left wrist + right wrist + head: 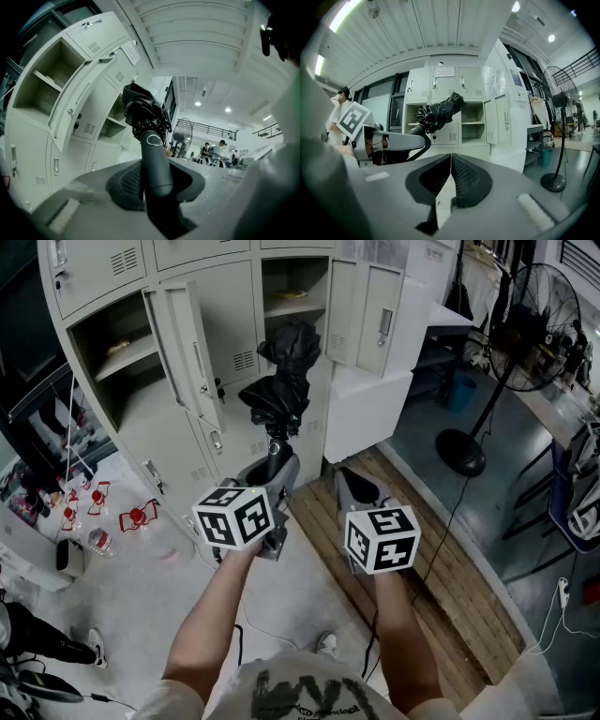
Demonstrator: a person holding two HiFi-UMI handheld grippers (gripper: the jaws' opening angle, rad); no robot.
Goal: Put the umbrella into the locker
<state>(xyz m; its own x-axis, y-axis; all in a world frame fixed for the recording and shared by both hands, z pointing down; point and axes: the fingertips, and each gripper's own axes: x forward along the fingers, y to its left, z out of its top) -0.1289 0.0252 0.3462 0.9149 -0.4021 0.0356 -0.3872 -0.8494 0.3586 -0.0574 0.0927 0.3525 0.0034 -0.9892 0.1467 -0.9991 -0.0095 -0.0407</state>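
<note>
The left gripper (273, 468) clamps the umbrella (281, 381) by its handle, aimed at the locker (220, 310); right gripper (360, 487) closed, empty.

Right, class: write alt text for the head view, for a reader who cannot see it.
A person's left gripper holds a folded black umbrella by its handle, pointed towards an open locker in a pale grey bank. The right gripper, shut and empty, is held alongside.

floor (314, 592) w/ bottles (100, 542), pallet (450, 577), fan (460, 452)
</note>
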